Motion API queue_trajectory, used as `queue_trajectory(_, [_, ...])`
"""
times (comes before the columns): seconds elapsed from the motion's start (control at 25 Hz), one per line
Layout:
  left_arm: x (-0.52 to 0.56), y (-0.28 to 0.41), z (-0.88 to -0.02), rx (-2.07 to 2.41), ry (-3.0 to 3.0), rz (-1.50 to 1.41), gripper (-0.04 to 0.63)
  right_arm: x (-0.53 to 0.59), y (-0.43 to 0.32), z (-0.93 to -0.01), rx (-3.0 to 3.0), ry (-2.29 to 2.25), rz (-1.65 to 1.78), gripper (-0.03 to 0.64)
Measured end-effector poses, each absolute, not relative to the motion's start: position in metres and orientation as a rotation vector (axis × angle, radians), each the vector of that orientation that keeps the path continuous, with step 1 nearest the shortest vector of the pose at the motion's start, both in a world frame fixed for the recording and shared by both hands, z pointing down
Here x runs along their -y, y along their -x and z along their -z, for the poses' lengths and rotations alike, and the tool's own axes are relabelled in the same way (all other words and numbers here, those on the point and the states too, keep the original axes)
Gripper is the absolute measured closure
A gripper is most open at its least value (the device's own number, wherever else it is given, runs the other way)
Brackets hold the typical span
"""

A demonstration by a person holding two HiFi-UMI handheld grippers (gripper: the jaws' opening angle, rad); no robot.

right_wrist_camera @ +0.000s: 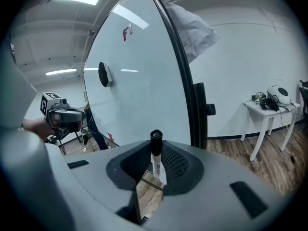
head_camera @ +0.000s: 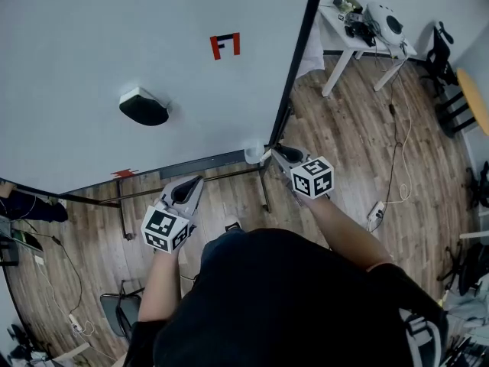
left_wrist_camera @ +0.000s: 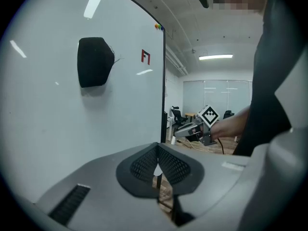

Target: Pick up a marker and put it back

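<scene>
A marker (right_wrist_camera: 155, 153) with a white body and a black cap stands upright between the pads of my right gripper (right_wrist_camera: 155, 163), which is shut on it. In the head view that gripper (head_camera: 283, 155) sits by the lower right corner of the whiteboard (head_camera: 114, 44), close to a small white holder (head_camera: 254, 154) at the end of the board's tray (head_camera: 191, 164). My left gripper (head_camera: 187, 192) hovers below the tray, its jaws shut with nothing between them (left_wrist_camera: 158, 170). A black eraser (head_camera: 143, 106) and a red mark (head_camera: 225, 45) are on the board.
The board's dark frame edge (head_camera: 295, 67) runs down to its legs on the wooden floor. A white table (head_camera: 345, 38) with gear stands at the back right. Cables and a power strip (head_camera: 376, 209) lie on the floor to the right; a chair (head_camera: 118, 312) is at the lower left.
</scene>
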State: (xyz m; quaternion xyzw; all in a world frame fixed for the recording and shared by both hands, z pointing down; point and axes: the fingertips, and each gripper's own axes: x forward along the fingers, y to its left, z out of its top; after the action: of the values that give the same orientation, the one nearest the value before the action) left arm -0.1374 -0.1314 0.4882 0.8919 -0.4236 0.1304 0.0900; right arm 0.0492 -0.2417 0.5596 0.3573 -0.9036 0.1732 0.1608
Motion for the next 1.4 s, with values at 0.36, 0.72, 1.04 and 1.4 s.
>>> queue_trajectory(0.36, [0.145,0.154,-0.499,1.262,-2.622,-0.406,0.584,0.270,-0.023,-0.586,2.556,-0.994,-0.489,0.557])
queue_trajectory(0.72, [0.160,0.166,-0.506,1.267,-2.601,-0.427,0.584,0.293,-0.016,-0.631,2.484,-0.997,-0.527,0.557])
queue_trajectory(1.04, [0.169,0.170,-0.509,1.260,-2.590,-0.432,0.584,0.300,-0.015,-0.663,2.427,-0.988,-0.546,0.557])
queue_trajectory(1.4, [0.175,0.169,-0.515,1.255,-2.578,-0.430,0.584,0.306,-0.013,-0.680,2.405,-0.979,-0.558,0.557])
